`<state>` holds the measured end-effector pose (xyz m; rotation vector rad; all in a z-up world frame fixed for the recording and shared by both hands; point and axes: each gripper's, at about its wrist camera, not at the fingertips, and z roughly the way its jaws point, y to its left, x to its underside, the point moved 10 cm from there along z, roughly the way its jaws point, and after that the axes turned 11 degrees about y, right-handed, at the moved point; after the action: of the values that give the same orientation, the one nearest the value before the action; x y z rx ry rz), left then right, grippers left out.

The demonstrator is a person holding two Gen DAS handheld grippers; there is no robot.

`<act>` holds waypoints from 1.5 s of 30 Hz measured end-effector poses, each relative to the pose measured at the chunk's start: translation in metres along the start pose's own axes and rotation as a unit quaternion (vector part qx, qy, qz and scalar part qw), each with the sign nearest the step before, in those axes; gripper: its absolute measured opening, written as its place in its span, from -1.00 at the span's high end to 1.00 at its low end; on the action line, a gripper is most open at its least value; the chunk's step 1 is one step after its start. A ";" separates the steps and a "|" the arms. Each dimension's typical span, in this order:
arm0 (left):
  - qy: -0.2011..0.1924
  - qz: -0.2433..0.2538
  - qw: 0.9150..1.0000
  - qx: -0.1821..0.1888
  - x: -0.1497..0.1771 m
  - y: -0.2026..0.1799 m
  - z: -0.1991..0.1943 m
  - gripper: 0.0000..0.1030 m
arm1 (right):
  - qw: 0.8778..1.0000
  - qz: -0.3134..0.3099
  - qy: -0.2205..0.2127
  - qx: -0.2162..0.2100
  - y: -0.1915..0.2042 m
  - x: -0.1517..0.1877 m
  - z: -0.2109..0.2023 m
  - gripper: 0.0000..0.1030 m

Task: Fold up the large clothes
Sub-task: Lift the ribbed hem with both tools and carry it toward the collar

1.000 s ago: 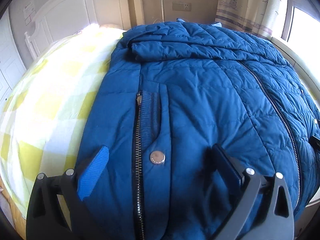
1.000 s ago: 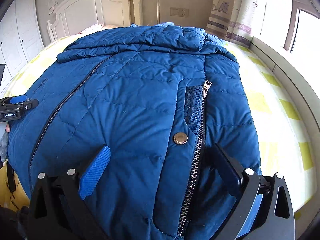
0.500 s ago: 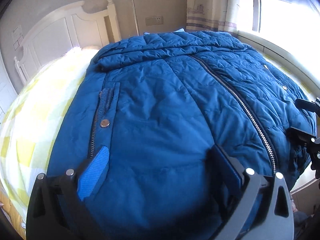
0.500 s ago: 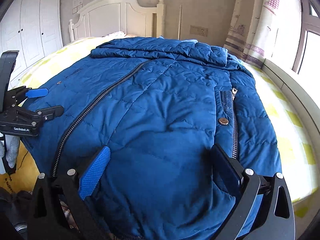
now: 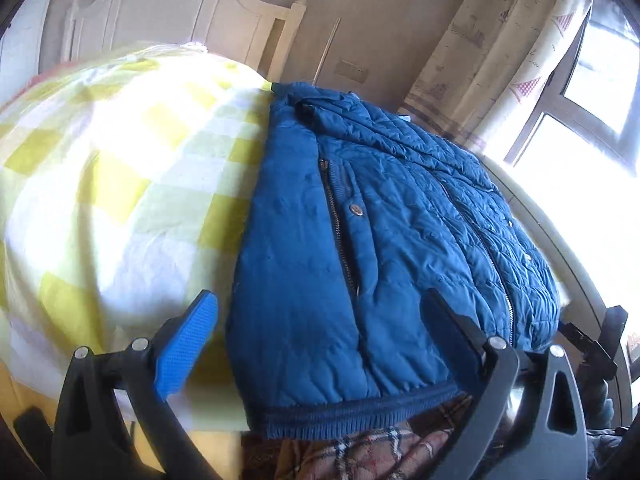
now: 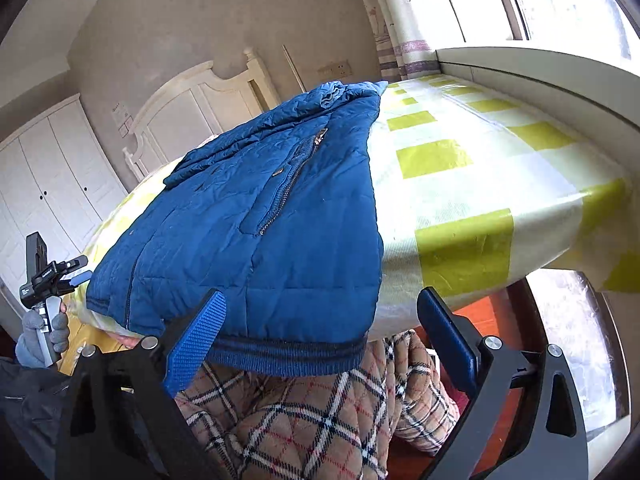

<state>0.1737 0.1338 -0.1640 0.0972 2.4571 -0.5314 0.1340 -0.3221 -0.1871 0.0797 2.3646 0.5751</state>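
A large blue quilted jacket [image 5: 380, 240] lies flat on the bed, front up, zipped, sleeves folded in, with its ribbed hem [image 5: 352, 412] hanging over the bed's near edge. It also shows in the right wrist view [image 6: 260, 232]. My left gripper [image 5: 320, 320] is open and empty, just off the jacket's left hem corner. My right gripper [image 6: 320, 324] is open and empty, below the hem [image 6: 288, 354] at the jacket's right corner. The left gripper also shows at the left edge of the right wrist view [image 6: 52, 276], held in a gloved hand.
The bed carries a yellow-and-white checked sheet [image 5: 120, 184] [image 6: 480, 168]. A white headboard [image 6: 200, 108] and wardrobe [image 6: 48, 176] stand behind. A window sill [image 6: 540, 72] and curtain [image 5: 480, 52] run along the right. A plaid quilted cloth [image 6: 320, 412] lies below the bed edge.
Both grippers have pulled back off the jacket to the bed's near edge and apart, the left to the jacket's left corner, the right to its right corner. Both stay open.
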 end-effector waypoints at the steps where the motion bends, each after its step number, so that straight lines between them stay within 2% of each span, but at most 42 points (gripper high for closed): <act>1: 0.002 0.004 1.000 0.010 0.006 -0.003 -0.001 -0.95 | 1.000 0.008 -0.002 -0.014 -0.003 0.007 0.001 -0.72; 2: 0.005 0.009 1.000 0.014 0.013 -0.005 -0.001 -0.95 | 0.999 0.015 -0.004 -0.030 -0.005 0.011 0.002 -0.64; 5: 0.015 0.020 0.999 0.021 0.028 -0.008 0.002 -0.95 | 0.996 0.034 -0.012 -0.076 -0.008 0.015 0.009 -0.60; 10: 0.027 -0.016 0.998 0.061 0.045 0.003 0.020 -0.95 | 0.992 0.039 -0.019 -0.118 -0.008 0.006 0.026 -0.51; 13: 0.030 -0.043 0.995 0.080 0.049 0.012 0.029 -0.92 | 0.988 0.033 -0.017 -0.148 -0.001 0.003 0.033 -0.28; 16: 0.022 -0.040 0.991 0.126 0.048 0.000 0.023 -0.66 | 0.986 0.011 -0.024 -0.164 0.013 0.003 0.024 -0.12; 17: 0.016 -0.033 0.992 0.122 0.048 -0.002 0.019 -0.57 | 0.986 0.005 -0.025 -0.165 0.017 0.003 0.019 -0.05; 20: -0.002 -0.032 0.993 0.113 0.045 0.001 0.007 -0.09 | 0.984 -0.007 -0.040 -0.174 0.025 0.004 0.000 0.01; 23: -0.005 -0.039 0.990 0.139 0.046 0.004 -0.001 0.00 | 0.980 -0.012 -0.052 -0.191 0.033 0.001 -0.013 0.01; 27: -0.014 -0.021 0.989 0.149 0.045 -0.002 -0.007 -0.01 | 0.979 -0.009 -0.051 -0.197 0.037 -0.005 -0.008 0.01; 29: -0.015 -0.033 0.989 0.146 0.040 0.004 -0.003 -0.02 | 0.982 0.001 -0.045 -0.186 0.031 -0.007 0.003 0.01; 31: -0.013 -0.047 0.987 0.153 0.037 0.009 0.004 -0.07 | 0.981 0.018 -0.045 -0.187 0.023 -0.005 0.009 0.01; 32: -0.014 -0.048 0.985 0.163 0.036 0.007 0.004 -0.20 | 0.980 0.026 -0.045 -0.191 0.021 -0.004 0.010 0.01; 33: -0.012 -0.048 0.985 0.165 0.036 0.004 0.004 -0.20 | 0.980 0.028 -0.045 -0.194 0.021 -0.001 0.009 0.01; 38: -0.046 -0.012 0.980 0.194 0.022 -0.019 -0.029 -0.12 | 0.973 -0.013 -0.066 -0.222 0.048 -0.010 -0.018 0.01; 43: -0.044 -0.023 0.985 0.163 0.010 -0.009 -0.010 -0.12 | 0.978 -0.010 -0.058 -0.199 0.045 -0.018 -0.003 -0.01; 45: -0.040 -0.040 0.984 0.166 0.009 -0.004 0.001 -0.22 | 0.976 -0.002 -0.069 -0.207 0.043 -0.018 -0.003 -0.03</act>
<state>0.1664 0.1291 -0.1685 0.1111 2.2804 -0.9595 0.1419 -0.2886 -0.1555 -0.0703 2.0672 1.0135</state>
